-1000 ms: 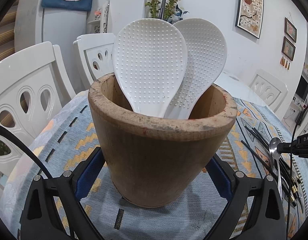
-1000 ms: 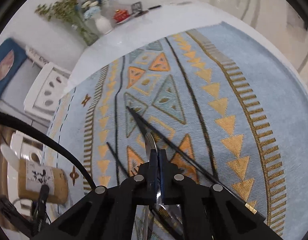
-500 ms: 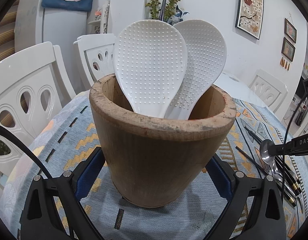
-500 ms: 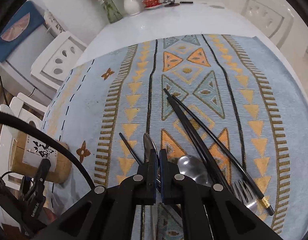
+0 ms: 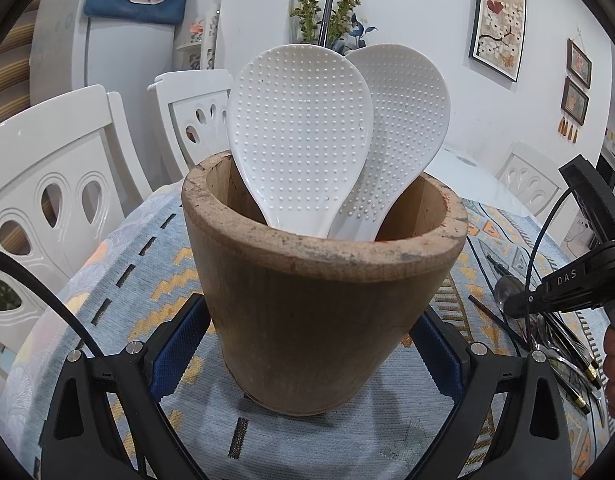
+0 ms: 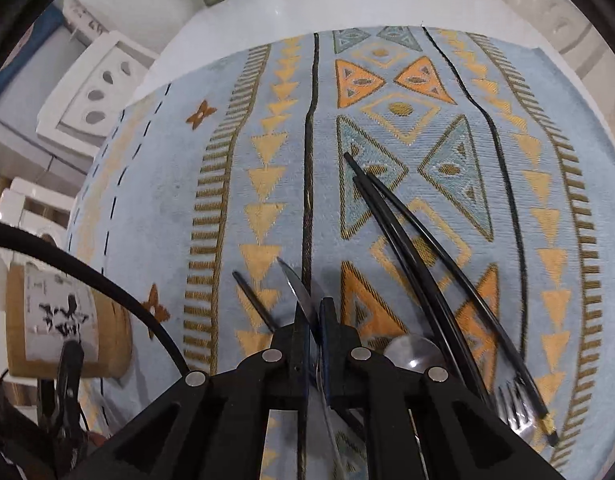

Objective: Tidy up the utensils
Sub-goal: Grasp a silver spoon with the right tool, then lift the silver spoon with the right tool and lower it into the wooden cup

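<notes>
While my left gripper (image 5: 307, 344) hugs the wooden cup (image 5: 323, 304) with fingers on both sides, my right gripper (image 6: 313, 320) pinches a metal spoon (image 6: 295, 286) above the cloth. Next, I think, it needs carrying over and dropping in the cup.

Right gripper (image 6: 313, 320) fingers clamped, steeply downward

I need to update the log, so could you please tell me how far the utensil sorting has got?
Done: two white rice paddles stand in the wooden holder, which the left tool brackets. In hand: the right tool is shut on a metal utensil, probably a knife. Left: black chopsticks, a spoon and a fork lie on the cloth.
</notes>
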`<state>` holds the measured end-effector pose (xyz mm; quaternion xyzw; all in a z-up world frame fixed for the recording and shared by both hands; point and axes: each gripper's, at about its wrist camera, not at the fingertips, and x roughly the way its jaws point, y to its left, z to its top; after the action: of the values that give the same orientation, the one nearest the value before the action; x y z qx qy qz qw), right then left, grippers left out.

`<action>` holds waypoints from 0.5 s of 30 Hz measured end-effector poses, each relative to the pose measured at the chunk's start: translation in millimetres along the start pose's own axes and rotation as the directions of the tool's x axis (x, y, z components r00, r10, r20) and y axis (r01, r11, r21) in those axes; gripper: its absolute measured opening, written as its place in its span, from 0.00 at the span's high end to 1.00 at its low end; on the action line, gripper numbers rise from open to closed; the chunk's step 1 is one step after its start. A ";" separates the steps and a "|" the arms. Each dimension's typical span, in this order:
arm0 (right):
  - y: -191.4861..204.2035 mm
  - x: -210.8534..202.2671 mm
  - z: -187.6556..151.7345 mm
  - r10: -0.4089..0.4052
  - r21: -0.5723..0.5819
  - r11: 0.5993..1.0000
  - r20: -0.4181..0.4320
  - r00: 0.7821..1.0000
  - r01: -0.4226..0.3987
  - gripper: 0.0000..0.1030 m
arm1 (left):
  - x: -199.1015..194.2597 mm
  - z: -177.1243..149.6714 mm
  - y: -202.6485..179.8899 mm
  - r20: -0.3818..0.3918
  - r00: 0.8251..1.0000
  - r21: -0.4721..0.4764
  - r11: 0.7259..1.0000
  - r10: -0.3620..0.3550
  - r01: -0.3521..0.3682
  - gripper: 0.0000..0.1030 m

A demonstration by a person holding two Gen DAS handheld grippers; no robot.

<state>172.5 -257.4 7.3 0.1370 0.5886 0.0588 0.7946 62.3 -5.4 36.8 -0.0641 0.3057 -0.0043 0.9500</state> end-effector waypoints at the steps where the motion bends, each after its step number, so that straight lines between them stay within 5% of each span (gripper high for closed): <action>1: -1.7 -0.1 -0.2 0.018 0.012 1.000 0.007 1.000 -0.018 0.96 | 0.0 0.0 0.0 0.000 1.000 0.000 1.000 0.000 0.000 0.06; 9: -8.6 -30.2 -12.3 0.173 0.057 0.982 0.128 0.977 -0.181 0.96 | -0.1 0.0 -0.2 0.000 1.000 0.000 1.000 0.001 -0.001 0.06; 15: 1.6 -70.3 -27.2 0.203 0.021 0.977 0.221 0.954 -0.212 0.96 | -1.2 -0.8 -1.8 0.001 1.000 0.003 1.000 -0.002 0.002 0.06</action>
<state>125.6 -269.8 65.1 0.2212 0.4814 0.1136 0.8405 60.9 -7.2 37.1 -0.0628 0.3053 -0.0056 0.9502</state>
